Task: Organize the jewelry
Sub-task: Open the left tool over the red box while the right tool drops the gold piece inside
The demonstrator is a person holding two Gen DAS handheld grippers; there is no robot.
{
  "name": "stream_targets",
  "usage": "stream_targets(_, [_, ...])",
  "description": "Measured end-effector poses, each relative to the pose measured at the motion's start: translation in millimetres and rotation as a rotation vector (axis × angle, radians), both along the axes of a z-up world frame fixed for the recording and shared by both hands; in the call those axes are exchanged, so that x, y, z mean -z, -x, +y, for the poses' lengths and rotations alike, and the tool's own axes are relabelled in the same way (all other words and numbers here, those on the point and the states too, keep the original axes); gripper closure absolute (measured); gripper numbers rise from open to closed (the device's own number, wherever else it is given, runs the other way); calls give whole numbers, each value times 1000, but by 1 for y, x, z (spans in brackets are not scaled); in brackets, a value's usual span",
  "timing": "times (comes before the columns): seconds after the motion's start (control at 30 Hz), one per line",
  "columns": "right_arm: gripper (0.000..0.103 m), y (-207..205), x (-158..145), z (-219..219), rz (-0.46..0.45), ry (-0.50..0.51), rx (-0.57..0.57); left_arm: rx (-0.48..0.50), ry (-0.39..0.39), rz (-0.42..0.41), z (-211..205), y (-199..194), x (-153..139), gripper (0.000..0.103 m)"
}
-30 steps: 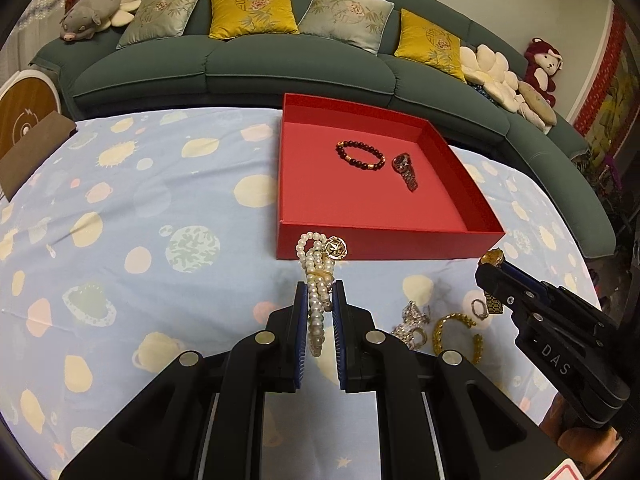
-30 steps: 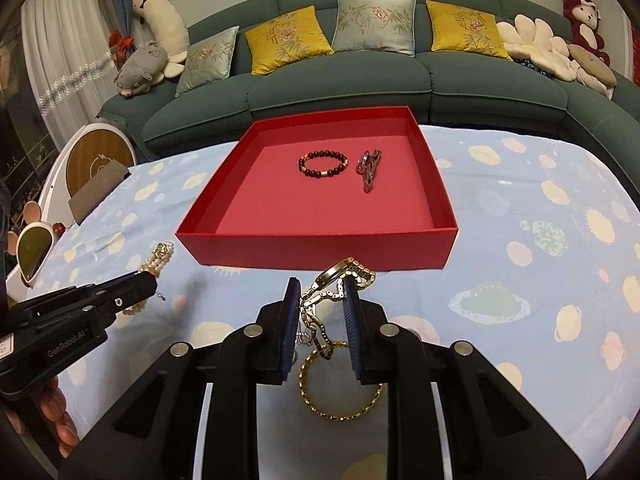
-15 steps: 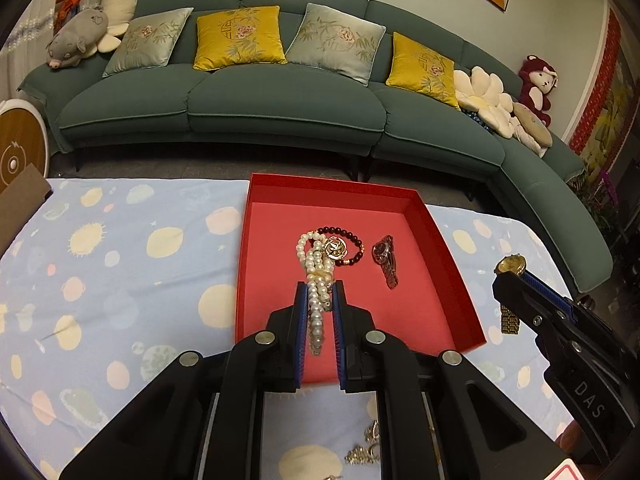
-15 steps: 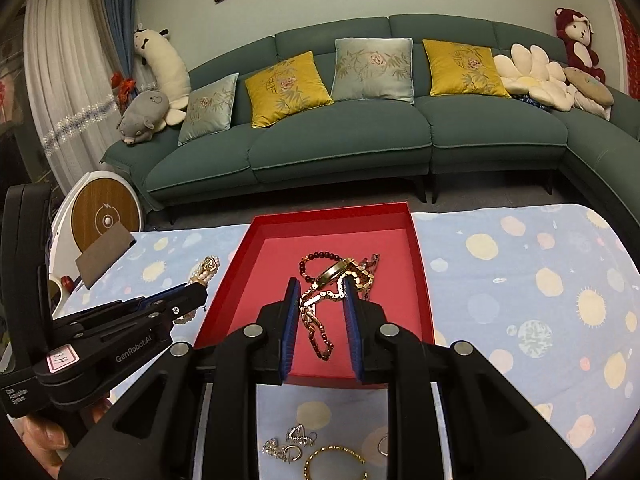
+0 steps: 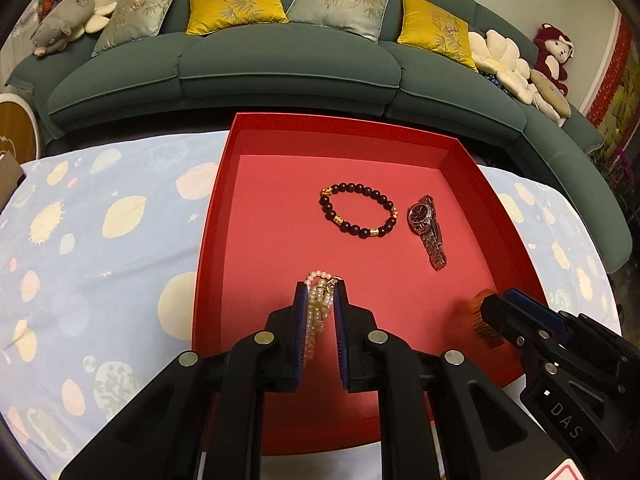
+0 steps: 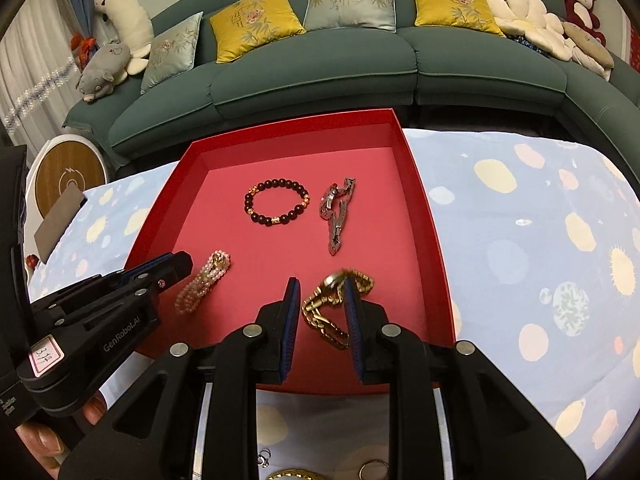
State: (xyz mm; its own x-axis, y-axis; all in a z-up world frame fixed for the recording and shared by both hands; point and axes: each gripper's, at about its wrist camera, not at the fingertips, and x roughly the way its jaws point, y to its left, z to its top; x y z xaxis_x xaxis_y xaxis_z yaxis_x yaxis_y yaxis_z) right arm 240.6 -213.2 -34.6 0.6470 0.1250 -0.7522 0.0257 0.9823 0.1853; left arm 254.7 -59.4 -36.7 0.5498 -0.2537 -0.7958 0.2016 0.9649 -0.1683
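Note:
The red tray (image 5: 208, 220) (image 6: 424, 220) holds a dark bead bracelet (image 5: 384, 200) (image 6: 280, 182) and a silver watch (image 5: 420, 216) (image 6: 336, 208). My left gripper (image 5: 320, 288) (image 6: 180, 262) is low over the tray's near left part. Its jaws are opening, and the pearl bracelet (image 5: 318, 308) (image 6: 204, 280) sits loose between them, leaning on the left pad. My right gripper (image 6: 320, 284) (image 5: 500, 300) is over the near right part, shut on a gold watch (image 6: 324, 316) (image 5: 478, 314) whose band reaches down to the tray floor.
The tray lies on a blue spotted tablecloth (image 5: 100, 240). A gold bangle (image 6: 296, 474) and small rings (image 6: 374, 470) lie on the cloth in front of the tray. A green sofa (image 5: 280, 64) runs behind the table. A hand (image 6: 36, 440) holds the left gripper.
Both grippers moved forward from the cloth, over the tray's front wall, and came down inside it with their jewelry. The left jaws have widened around the pearls.

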Motion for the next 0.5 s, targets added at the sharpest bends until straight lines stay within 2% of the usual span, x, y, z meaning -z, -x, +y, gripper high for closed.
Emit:
stream_targets(0.07, [76,1,-1,1,-3,19,5,-10,16,11,4,-1,-1,83])
stream_targets(0.13, [73,6,-10,-2,-33,20,21,-29,29,-6,10,0,-9,83])
stream_targets(0.37, [66,51,-76,-25,-272,13,75,-131,125,-144,57,26,-80,83])
stream_targets(0.5, [65,80,-84,-41,-285,-16,78,-150,97,-166,73,53,-102,83])
